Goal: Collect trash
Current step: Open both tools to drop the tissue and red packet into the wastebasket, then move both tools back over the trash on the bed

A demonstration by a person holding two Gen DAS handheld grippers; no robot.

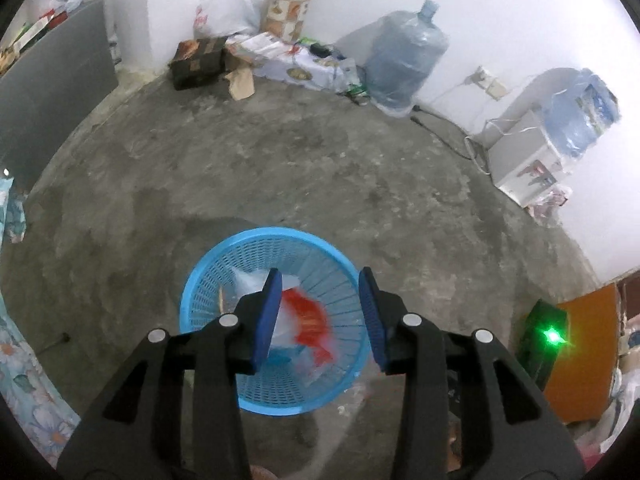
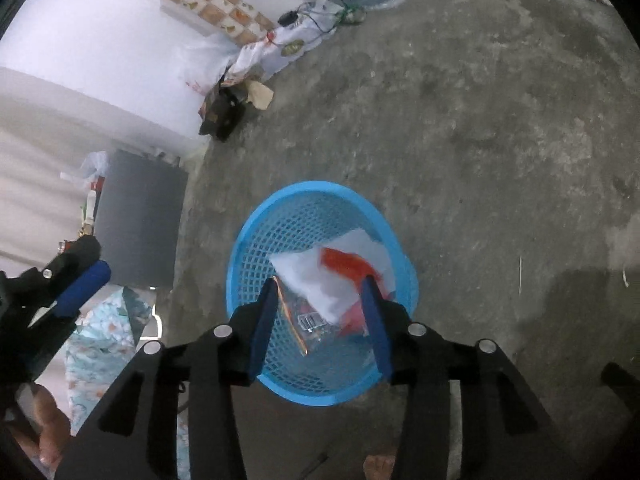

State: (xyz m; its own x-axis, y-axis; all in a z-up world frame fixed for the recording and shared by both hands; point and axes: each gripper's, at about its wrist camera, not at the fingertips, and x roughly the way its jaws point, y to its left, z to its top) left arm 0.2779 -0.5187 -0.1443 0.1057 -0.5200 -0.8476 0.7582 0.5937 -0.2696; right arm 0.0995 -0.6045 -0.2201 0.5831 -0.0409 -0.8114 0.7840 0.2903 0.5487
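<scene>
Below both grippers sits a blue mesh basket (image 1: 224, 276) on the bare concrete floor (image 1: 280, 168). The left gripper (image 1: 320, 316) hangs over the basket with its blue-padded fingers (image 1: 268, 316) spread wide, nothing between them. Seen through that gap, a white-and-red plastic bag (image 1: 308, 320) lies inside the basket, blurred in this view. The right gripper (image 2: 320, 320) is also above the basket (image 2: 280, 220), its fingers (image 2: 262, 324) set well apart and gripping nothing — the same white-and-red bag (image 2: 324, 276) shows beyond them, resting within the rim. Under the bag lies a clear wrapper (image 2: 308, 328) with orange edges and a barcode. At the left edge of the right wrist view the left gripper (image 2: 76, 284) appears from the side.

Along the far wall stand a large water jug (image 1: 404, 60) wrapped in plastic, a white plastic bag (image 1: 224, 8), a dark box (image 1: 198, 62) and some scattered papers (image 1: 296, 60). A small white cabinet (image 1: 524, 160) carries another wrapped jug (image 1: 580, 108). A green light (image 1: 552, 336) glows at the right.
</scene>
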